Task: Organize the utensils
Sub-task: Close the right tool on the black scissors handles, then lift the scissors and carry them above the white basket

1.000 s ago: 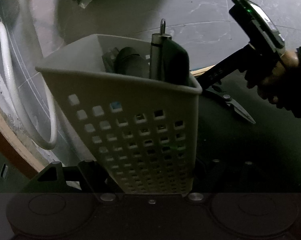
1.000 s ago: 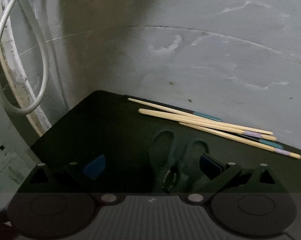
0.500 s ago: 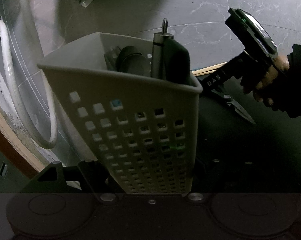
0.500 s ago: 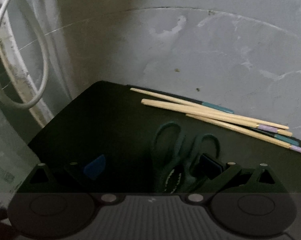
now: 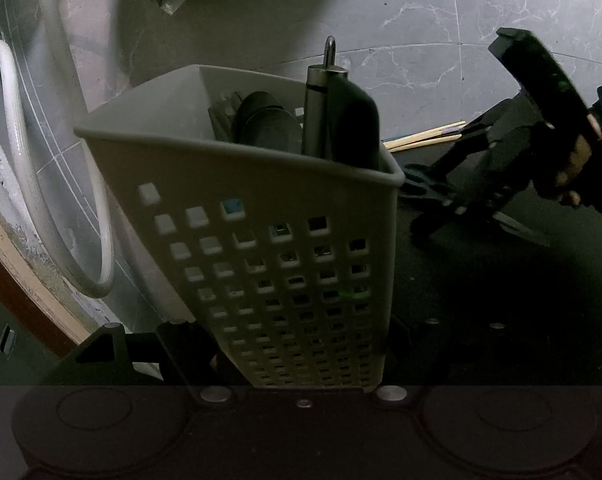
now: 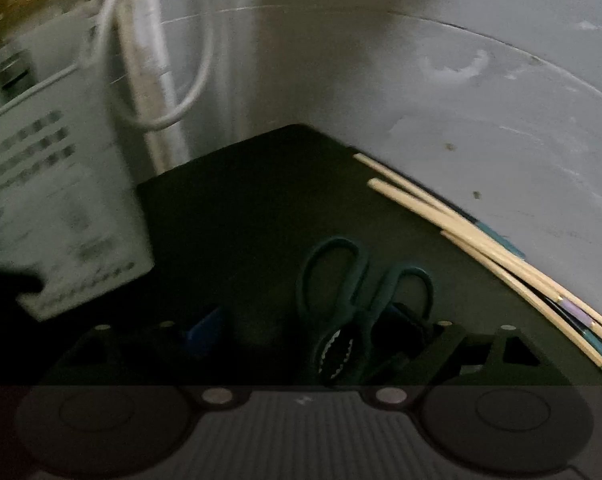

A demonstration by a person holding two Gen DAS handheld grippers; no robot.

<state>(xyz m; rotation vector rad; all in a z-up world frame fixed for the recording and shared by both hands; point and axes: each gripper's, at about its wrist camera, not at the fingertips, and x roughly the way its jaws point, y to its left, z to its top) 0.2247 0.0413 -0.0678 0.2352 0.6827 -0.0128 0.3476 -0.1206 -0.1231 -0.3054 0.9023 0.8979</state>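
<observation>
Perforated plastic basket [image 5: 261, 264], wooden chopsticks [image 6: 481, 240]

Dim, greenish light in both fisheye views; bowed edges, dark corners; motion-blurred basket [image 6: 57, 200] at right wrist

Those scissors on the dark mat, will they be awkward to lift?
Probably a little. The scissors lie flat on the mat, so the right gripper, whose jaws are closing around the handles, gets little to bite. They look rigid. The hinged blades might swing apart if only one loop is caught.

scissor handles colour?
Dark green scissors, lying on the dark mat; clearest in the right wrist view.
</observation>
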